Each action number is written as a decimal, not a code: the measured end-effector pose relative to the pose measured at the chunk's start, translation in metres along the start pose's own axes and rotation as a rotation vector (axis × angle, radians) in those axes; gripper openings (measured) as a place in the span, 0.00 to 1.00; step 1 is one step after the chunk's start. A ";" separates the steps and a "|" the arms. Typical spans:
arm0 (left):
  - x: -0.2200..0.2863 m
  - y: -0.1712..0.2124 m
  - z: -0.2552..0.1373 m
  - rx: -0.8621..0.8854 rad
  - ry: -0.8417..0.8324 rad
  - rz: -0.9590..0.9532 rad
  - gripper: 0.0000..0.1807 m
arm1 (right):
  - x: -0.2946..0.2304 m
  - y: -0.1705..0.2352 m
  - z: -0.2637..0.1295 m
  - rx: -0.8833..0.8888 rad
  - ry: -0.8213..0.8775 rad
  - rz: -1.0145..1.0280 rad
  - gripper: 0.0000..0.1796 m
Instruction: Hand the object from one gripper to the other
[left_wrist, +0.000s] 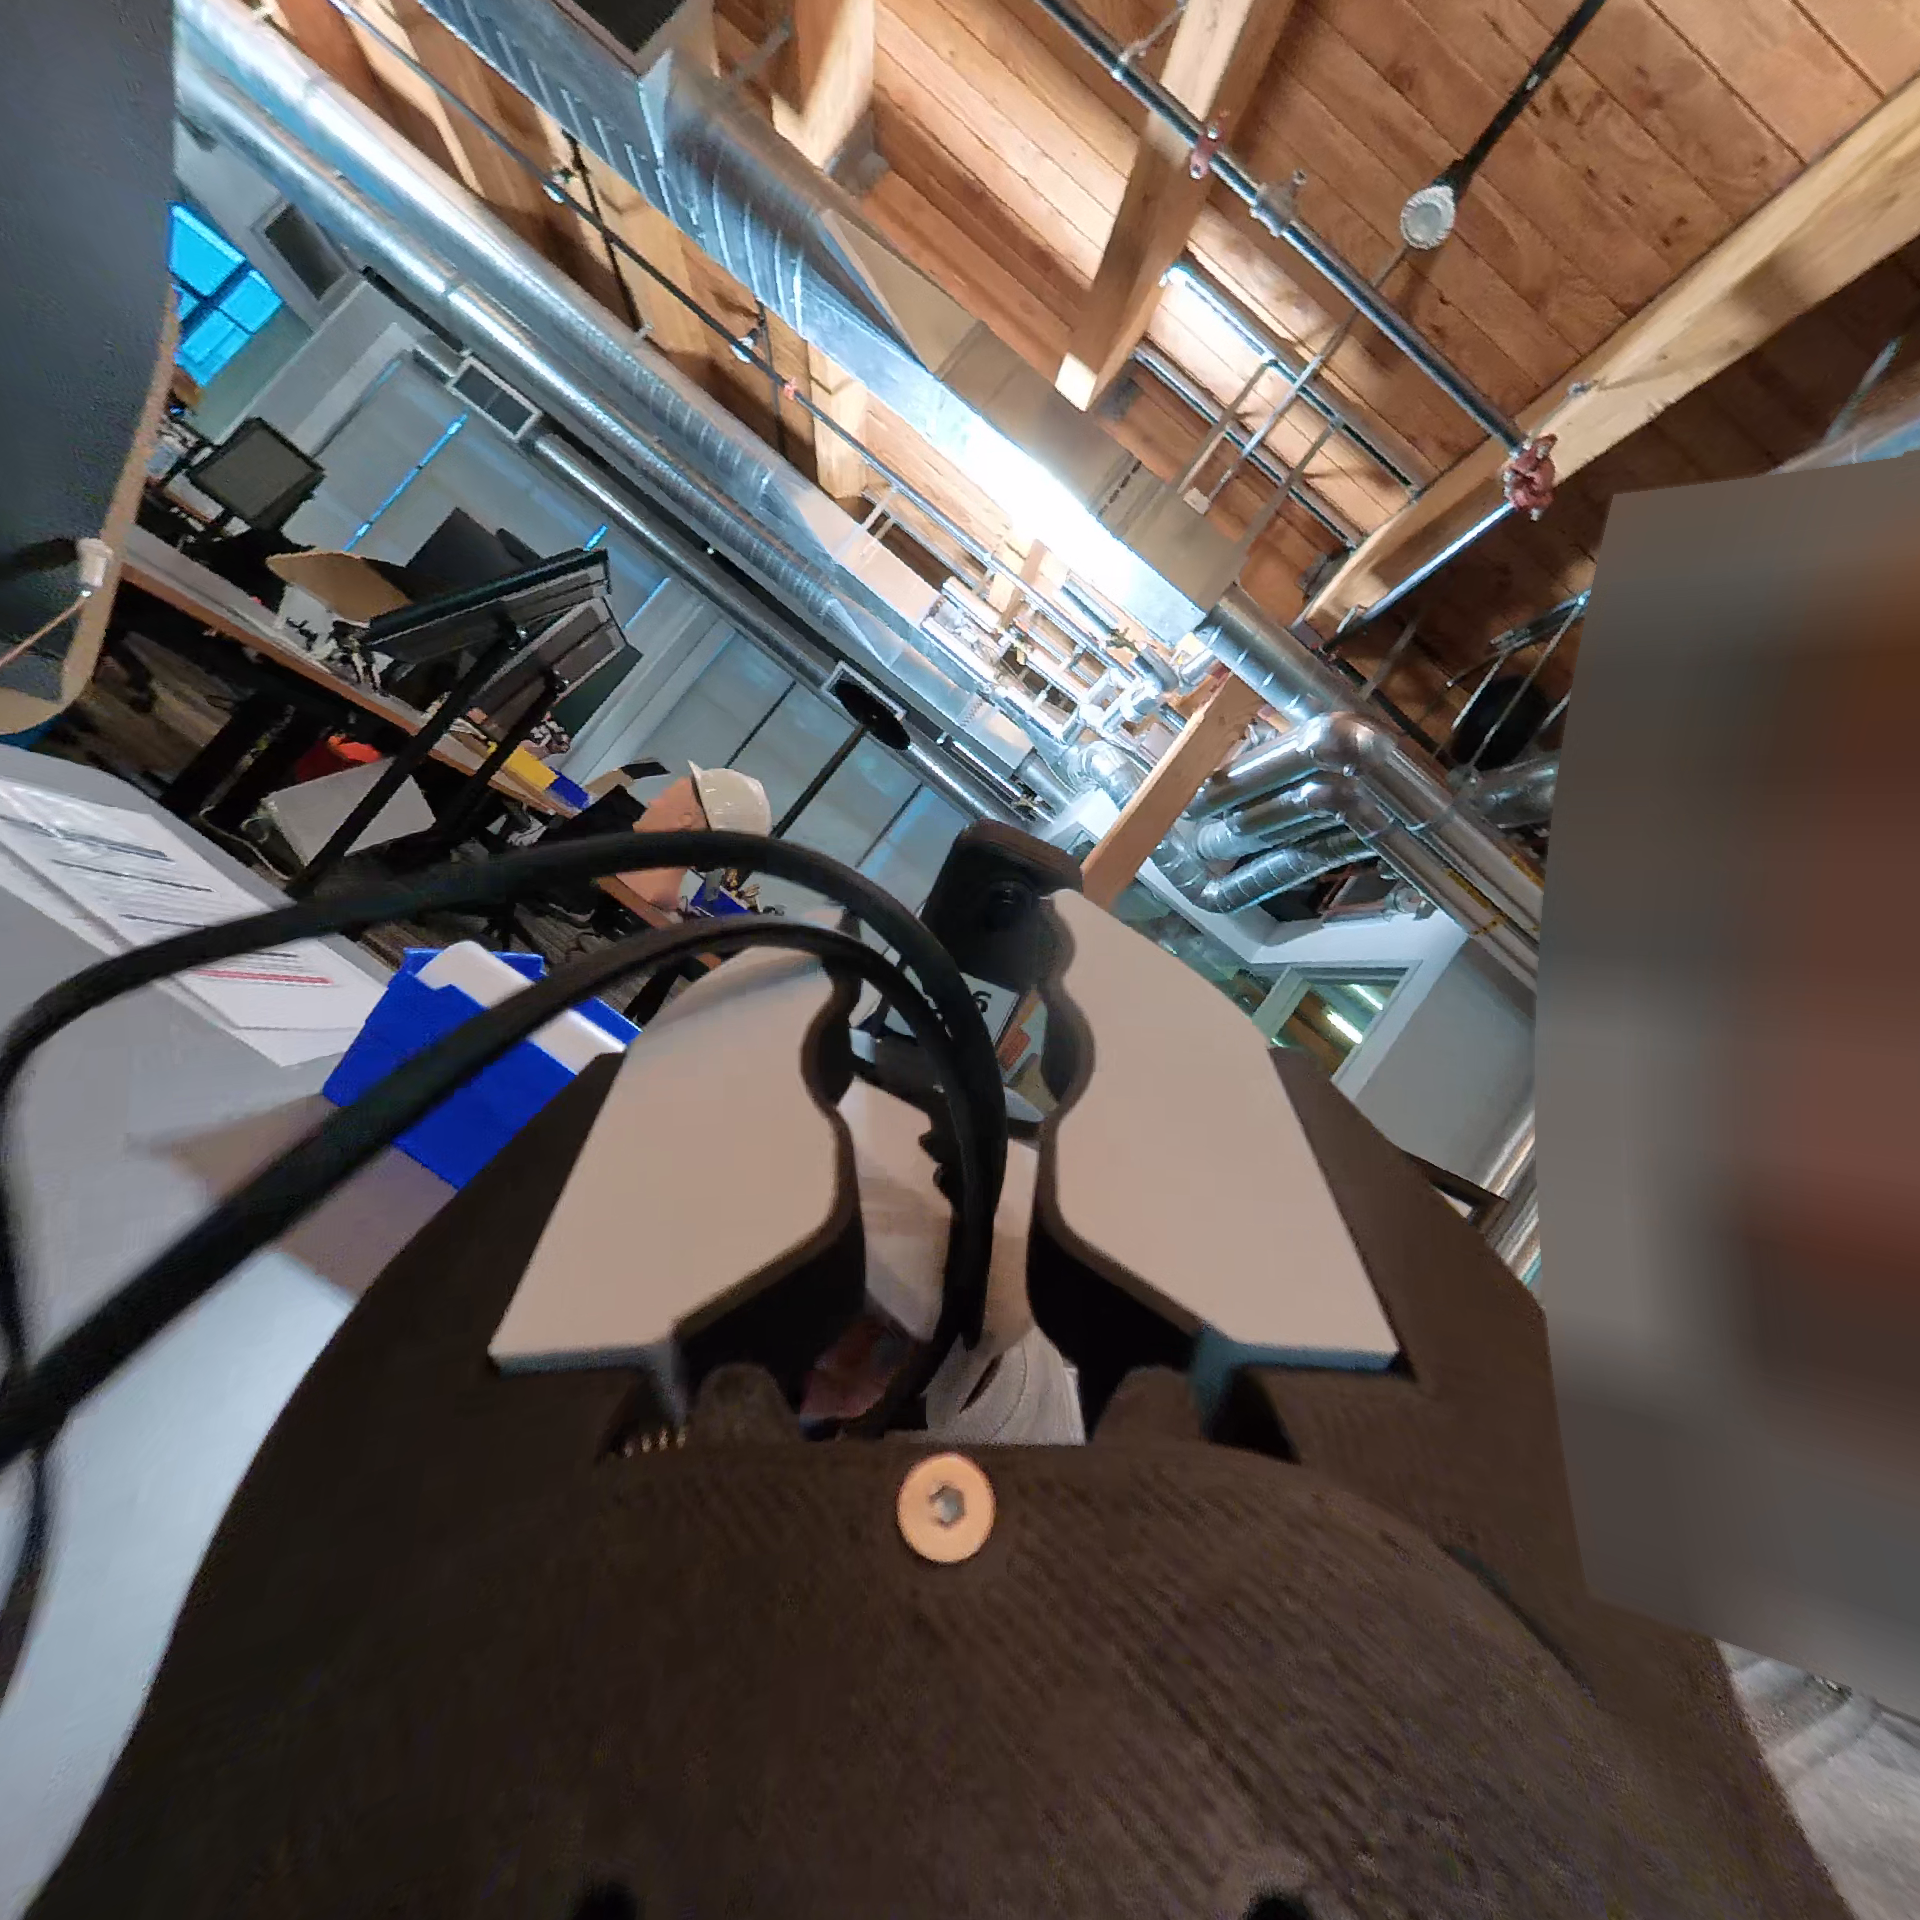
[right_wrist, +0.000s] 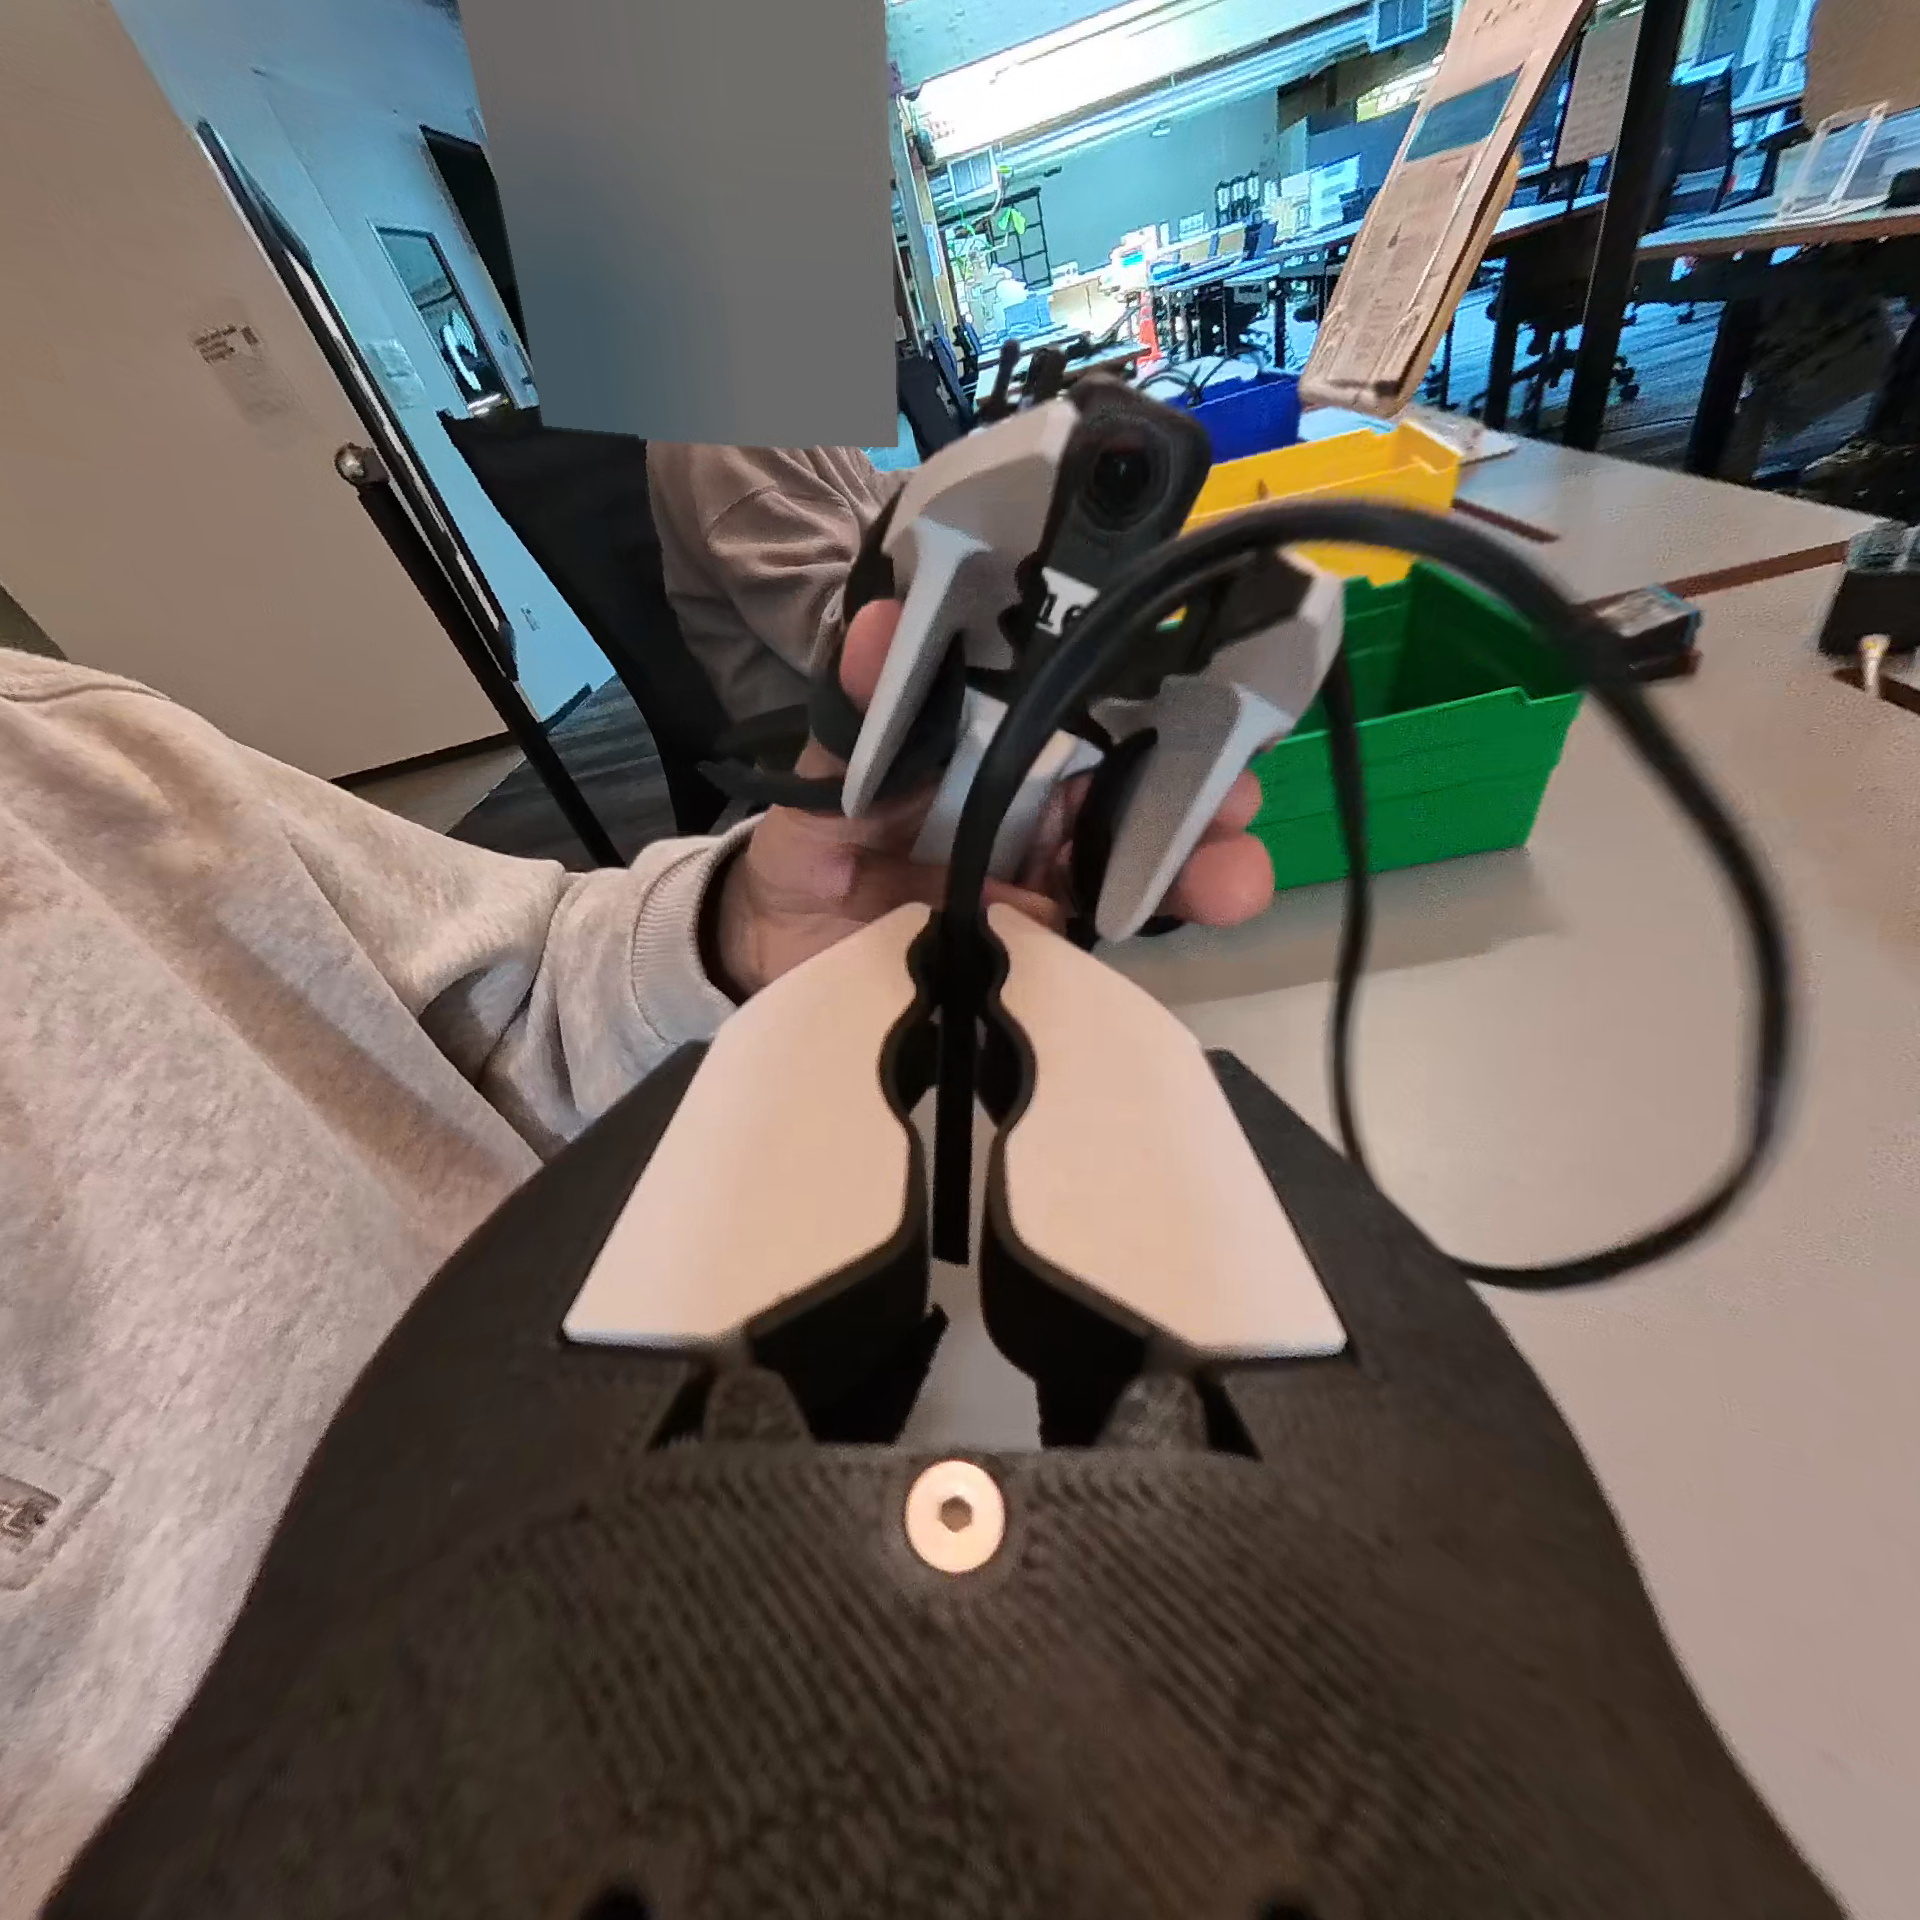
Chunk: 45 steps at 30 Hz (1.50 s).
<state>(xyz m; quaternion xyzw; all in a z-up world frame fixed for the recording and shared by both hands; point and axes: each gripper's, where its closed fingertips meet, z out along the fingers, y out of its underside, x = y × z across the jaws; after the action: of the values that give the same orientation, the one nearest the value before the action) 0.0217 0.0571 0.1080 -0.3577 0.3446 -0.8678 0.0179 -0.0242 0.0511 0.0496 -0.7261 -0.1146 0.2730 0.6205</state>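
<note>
Evidently mid-transfer: the right gripper (right_wrist: 956, 961) is clamped on 1 end of the black cable (right_wrist: 1704, 831), which loops above the tabletop (right_wrist: 1558, 1039). Beyond, the left gripper (right_wrist: 997, 862) gapes around the cable without pinching. Remaining: left closes, right releases.

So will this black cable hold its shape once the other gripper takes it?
Probably floppy: the black cable droops in a loose loop beyond the right gripper. Likely light; a tip pinch carries it.
</note>
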 end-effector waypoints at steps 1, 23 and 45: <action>-0.002 -0.001 0.000 0.005 -0.010 -0.005 0.20 | 0.002 -0.003 -0.003 0.005 0.011 -0.001 0.03; -0.073 0.141 0.010 -0.349 -0.078 -0.084 0.24 | 0.073 -0.100 -0.347 0.099 1.018 -0.136 0.03; -0.101 0.170 -0.009 -0.418 -0.106 -0.124 0.21 | 0.086 -0.063 -0.448 0.085 1.318 0.067 0.20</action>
<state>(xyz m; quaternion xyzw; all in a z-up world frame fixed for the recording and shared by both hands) 0.0546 -0.0394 -0.0617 -0.4190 0.4930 -0.7569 -0.0920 0.2990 -0.2685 0.1250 -0.7192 0.3226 -0.2051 0.5802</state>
